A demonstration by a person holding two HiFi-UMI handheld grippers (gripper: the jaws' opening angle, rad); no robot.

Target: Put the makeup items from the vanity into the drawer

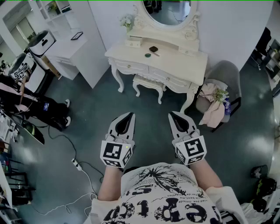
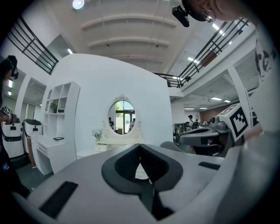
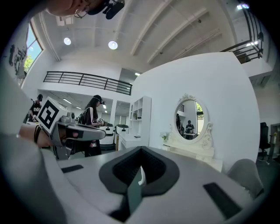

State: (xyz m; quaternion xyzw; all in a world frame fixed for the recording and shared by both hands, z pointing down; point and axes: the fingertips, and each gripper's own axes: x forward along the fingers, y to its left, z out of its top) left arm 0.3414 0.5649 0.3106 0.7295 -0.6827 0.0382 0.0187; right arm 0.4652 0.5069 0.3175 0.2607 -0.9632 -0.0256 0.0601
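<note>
A cream vanity [image 1: 175, 61] with an oval mirror [image 1: 168, 11] stands against the far wall. On its top lie a dark compact [image 1: 153, 49], a small green item [image 1: 148, 55] and a thin stick beside them. Drawers [image 1: 131, 66] run along the vanity's front and look closed. I hold my left gripper [image 1: 129, 114] and right gripper [image 1: 173, 114] side by side over the floor, well short of the vanity. Both are shut with nothing in them. The vanity [image 2: 114, 141] appears far off in the left gripper view, and also the vanity [image 3: 192, 148] in the right gripper view.
A cream stool [image 1: 148, 84] is tucked under the vanity. A grey chair [image 1: 223, 83] with pink cloth stands to its right. White shelving [image 1: 72, 48] sits to the left, a person [image 1: 26, 100] at far left. A cable and power strip [image 1: 76, 164] lie on the floor.
</note>
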